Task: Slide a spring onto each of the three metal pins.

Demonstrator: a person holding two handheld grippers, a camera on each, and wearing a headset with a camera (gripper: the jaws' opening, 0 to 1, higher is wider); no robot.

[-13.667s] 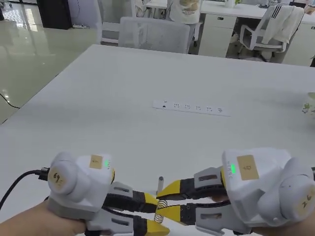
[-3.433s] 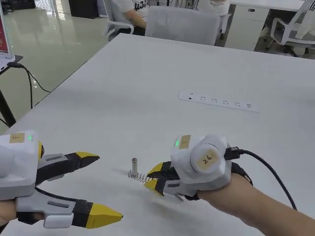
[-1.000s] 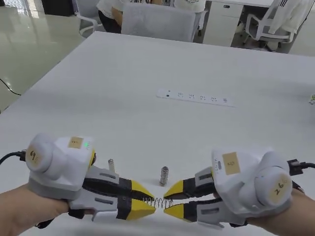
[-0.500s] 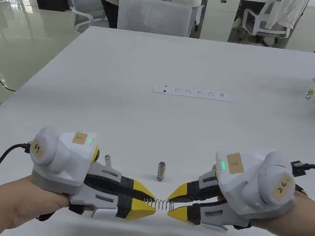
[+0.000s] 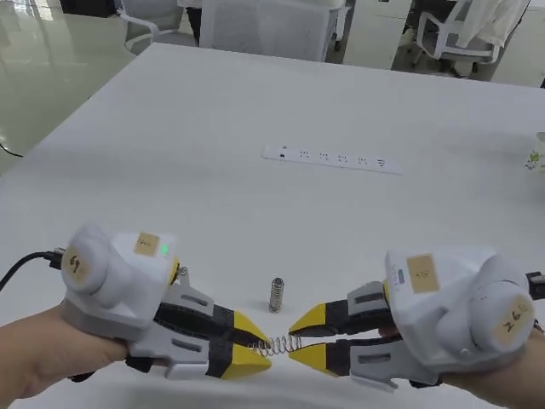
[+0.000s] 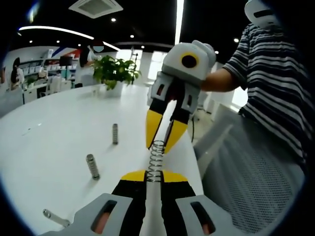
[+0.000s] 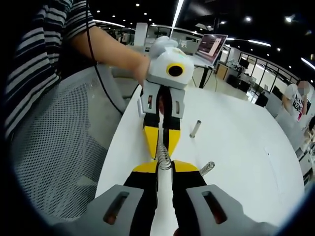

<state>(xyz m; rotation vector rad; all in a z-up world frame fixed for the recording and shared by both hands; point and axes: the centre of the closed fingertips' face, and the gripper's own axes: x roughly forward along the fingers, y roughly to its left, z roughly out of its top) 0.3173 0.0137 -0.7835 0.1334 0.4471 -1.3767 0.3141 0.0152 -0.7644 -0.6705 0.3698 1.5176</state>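
Right now the spring (image 5: 279, 343) hangs level in the air between the 2 grippers, over the near part of the desk (image 5: 213, 153). The left gripper (image 5: 262, 349) comes in from the near left, its fingers clamped on the spring's left end. The right gripper (image 5: 294, 341) faces it from the near right, and its fingers pinch the spring's right end. The yellow tips of the 2 grippers stand close together with the spring bridging the gap. Each gripper view shows this from its own end: its yellow fingers shut at the bottom, and the spring running straight ahead into the other gripper's tips.

Just beyond the spring, on the far side, a sleeved pin (image 5: 276, 294) stands upright on the desk with a coil wound round it. To its left a bare pin (image 5: 181, 273) stands upright too, partly hidden behind the body of the left gripper. In the left gripper view a 3rd pin (image 6: 114, 133) stands farther off to the right. It looks ribbed, perhaps wearing a coil, but it is too small to be sure.

A white power strip (image 5: 330, 158) lies flat well beyond the pins, toward the middle of the desk, with its long side running left to right. A mesh chair (image 5: 264, 25) stands at the far edge.
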